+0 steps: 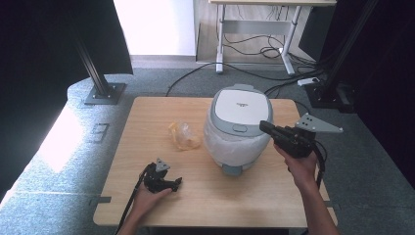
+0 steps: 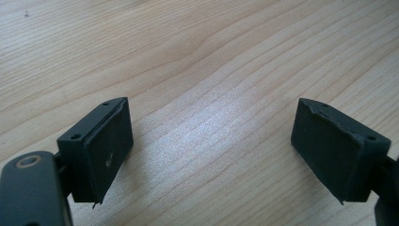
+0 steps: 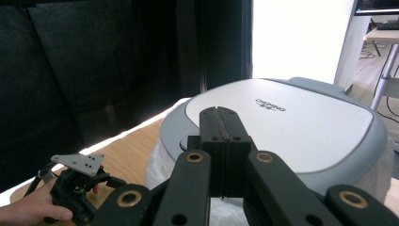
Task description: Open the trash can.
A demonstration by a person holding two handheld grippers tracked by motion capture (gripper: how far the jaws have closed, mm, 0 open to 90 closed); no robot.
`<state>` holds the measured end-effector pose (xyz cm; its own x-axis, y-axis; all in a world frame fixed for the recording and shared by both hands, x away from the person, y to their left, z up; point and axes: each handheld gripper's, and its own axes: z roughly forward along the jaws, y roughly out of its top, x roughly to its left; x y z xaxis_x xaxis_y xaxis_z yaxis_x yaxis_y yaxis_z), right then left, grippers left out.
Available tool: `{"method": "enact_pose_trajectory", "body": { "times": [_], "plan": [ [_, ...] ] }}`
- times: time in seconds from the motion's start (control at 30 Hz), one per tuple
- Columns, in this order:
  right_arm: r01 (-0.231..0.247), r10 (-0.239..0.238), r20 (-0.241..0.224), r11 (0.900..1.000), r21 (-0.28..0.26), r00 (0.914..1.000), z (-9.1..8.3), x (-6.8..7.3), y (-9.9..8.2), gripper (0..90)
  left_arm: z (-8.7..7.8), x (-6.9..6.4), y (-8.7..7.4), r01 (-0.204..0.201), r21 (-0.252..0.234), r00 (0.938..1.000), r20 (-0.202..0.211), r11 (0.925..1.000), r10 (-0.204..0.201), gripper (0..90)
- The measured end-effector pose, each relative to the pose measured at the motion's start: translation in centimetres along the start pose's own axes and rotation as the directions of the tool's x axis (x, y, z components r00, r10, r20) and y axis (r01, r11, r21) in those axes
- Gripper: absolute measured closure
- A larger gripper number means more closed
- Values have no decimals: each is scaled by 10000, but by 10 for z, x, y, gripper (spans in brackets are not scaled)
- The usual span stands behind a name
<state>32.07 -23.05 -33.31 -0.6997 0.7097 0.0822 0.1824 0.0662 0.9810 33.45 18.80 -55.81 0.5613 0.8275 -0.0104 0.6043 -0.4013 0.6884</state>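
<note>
target: grey-and-white plastic rice cooker point(image 1: 240, 125), lid down
right gripper point(image 3: 220, 115): jaws pressed together, empty, just over cooker's lid edge
left gripper point(image 1: 172, 184): jaws wide, empty, parked on wooden table point(image 1: 161, 112) left-front of cooker
tip: probably press grey latch button point(image 1: 239, 129) squarely with the closed tips

A pale wooden worktop point(image 1: 147, 196) sits on grey speckled carpet point(image 1: 73, 161), where a bright patch of daylight point(image 1: 61, 139) falls at the left. Black curtains point(image 1: 44, 39) hang on both sides, with black metal posts point(image 1: 95, 73) bolted down on floor plates, and between them a white wall point(image 1: 154, 27) glows bright. Farther back stands a white-legged desk point(image 1: 254, 29), with dark cables point(image 1: 254, 49) looping across the floor beneath it and a white power strip point(image 1: 309, 81) lying at the right.
</note>
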Motion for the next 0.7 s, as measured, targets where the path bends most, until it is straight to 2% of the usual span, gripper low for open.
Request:
{"method": "enact_pose_trajectory", "body": {
  "times": [0.13,0.4,0.63,0.7],
  "plan": [
    [86,-85,-108,9999,97,9999,6,3,5,895,0,0,0,0,-1,10000,1,10000,0,128],
    [51,-50,-40,9998,207,10000,12,2,8,890,0,0,0,13,-1,10000,1,10000,-13,128],
    [-53,74,-470,9990,437,9989,29,2,6,897,0,0,0,8,-6,10000,2,10000,-8,130],
    [-28,51,-470,9987,501,9989,32,2,5,897,0,0,0,12,-8,10000,3,10000,-12,130]
  ]
}}
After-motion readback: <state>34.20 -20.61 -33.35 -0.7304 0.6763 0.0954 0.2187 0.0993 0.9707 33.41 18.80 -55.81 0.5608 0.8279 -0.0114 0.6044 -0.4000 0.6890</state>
